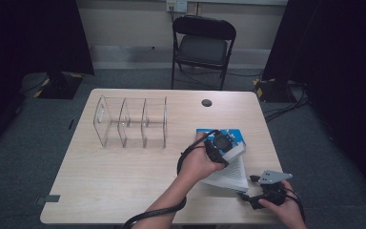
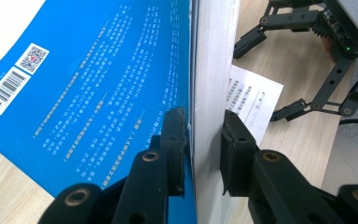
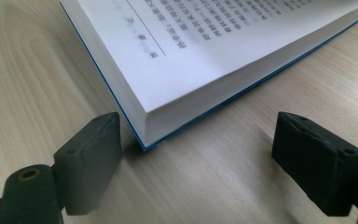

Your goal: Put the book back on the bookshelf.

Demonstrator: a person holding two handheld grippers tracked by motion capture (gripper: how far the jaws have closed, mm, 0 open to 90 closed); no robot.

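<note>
now book (image 2: 98, 79) clamped in left gripper (image 2: 204, 140)

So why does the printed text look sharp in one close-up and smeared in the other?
In the left gripper view the blue book cover is in focus, its text crisp; in the right gripper view the open page blurs towards the top; the high view is dim, with dark corners around the table.

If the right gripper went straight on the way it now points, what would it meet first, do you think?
Most likely the near corner of the open book: the right gripper stands open, that corner just ahead between its jaws, though depth is hard to judge.
</note>
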